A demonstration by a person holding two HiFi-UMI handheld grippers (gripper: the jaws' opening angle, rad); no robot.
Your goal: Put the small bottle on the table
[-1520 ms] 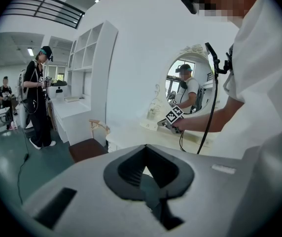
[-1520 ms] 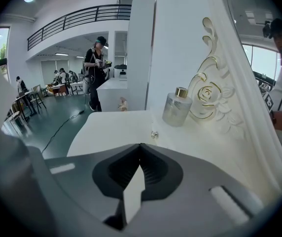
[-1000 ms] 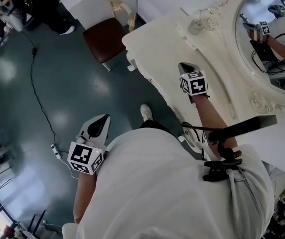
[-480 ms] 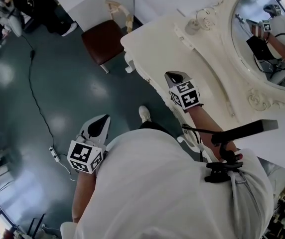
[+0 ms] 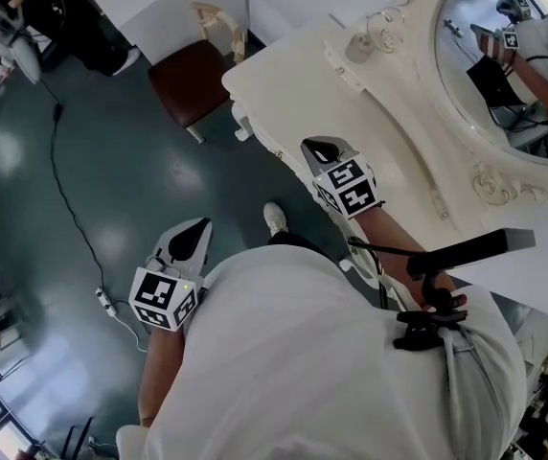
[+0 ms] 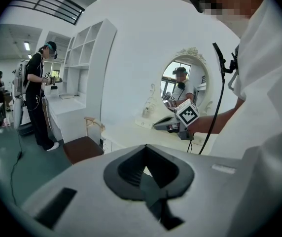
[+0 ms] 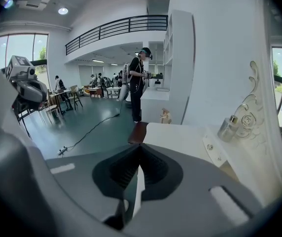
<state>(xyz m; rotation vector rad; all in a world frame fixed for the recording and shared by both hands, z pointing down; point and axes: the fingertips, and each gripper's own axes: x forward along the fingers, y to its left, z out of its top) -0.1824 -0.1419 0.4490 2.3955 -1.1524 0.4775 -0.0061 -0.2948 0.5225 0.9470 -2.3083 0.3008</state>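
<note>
The small glass bottle [image 5: 358, 46] stands on the cream dressing table [image 5: 284, 75], at its far end by the mirror's carved base; the right gripper view shows the bottle [image 7: 228, 127] upright at the right. My right gripper [image 5: 324, 148] hovers over the table's front edge, well short of the bottle, and its jaws are shut with nothing in them [image 7: 137, 174]. Low at my left side, my left gripper [image 5: 194, 233] hangs over the floor, shut and empty [image 6: 148, 174].
A chair with a brown seat [image 5: 186, 80] stands at the table's left end. A cable [image 5: 73, 199] runs across the dark floor. An oval mirror [image 5: 513, 56] backs the table. A person [image 7: 137, 83] stands by a white shelf unit [image 6: 89, 73].
My right gripper has drawn back from over the tabletop toward the table's front edge and my body, still shut. The left gripper has stayed where it was.
</note>
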